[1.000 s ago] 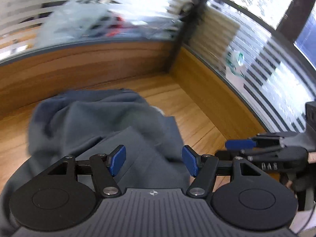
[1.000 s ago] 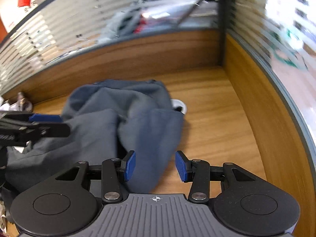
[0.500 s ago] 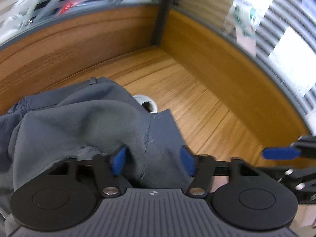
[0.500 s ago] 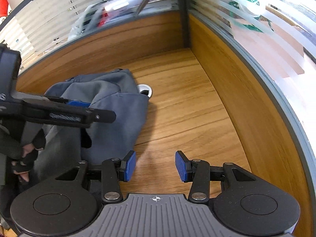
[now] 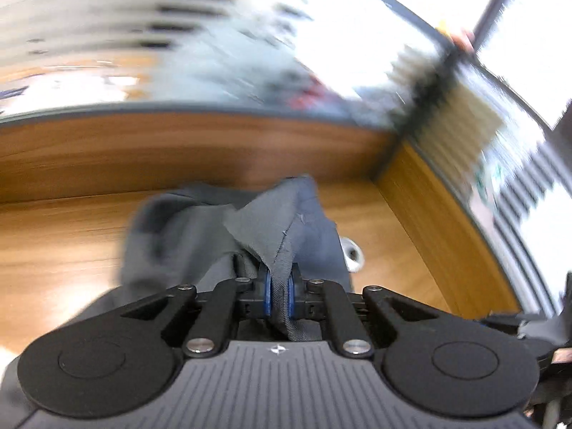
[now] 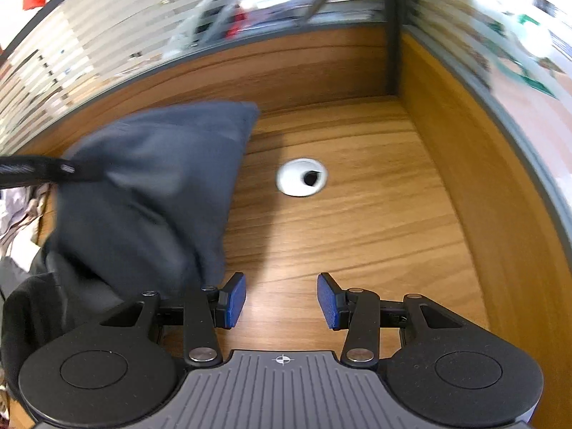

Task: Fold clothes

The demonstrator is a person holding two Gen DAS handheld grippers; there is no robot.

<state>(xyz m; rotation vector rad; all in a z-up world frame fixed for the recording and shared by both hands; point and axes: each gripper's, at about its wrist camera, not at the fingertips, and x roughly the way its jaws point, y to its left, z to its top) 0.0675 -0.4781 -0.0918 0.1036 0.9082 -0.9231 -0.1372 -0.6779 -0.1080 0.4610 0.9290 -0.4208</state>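
Wooden table [image 6: 357,236] filling the middle of both views, boxed in at the back and right by low wood panels topped with striped frosted glass; blurred clutter behind the glass, too smeared to name. Corner post in the upper right of the right wrist view.

Dark grey garment [image 6: 150,178] bunched at centre left of the right wrist view, one flat panel lifted off the table and hanging in a slack drape, the rest heaped toward the lower left edge. Lifted that way, probably, to find an edge or seam and spread the cloth for a fold; how far along the folding stands, not settled by this heap.

Left hand-held gripper [image 5: 278,295] clenched on a seamed ridge of the garment [image 5: 286,228], cloth pinched upright between the blue pads at lower centre of the left wrist view. Right hand-held gripper [image 6: 281,302] released, jaws spread wide over bare wood at lower centre, just beside the garment's near edge, holding nothing.

White round cable grommet [image 6: 302,177] set in the table, centre of the right wrist view, clear of the cloth.
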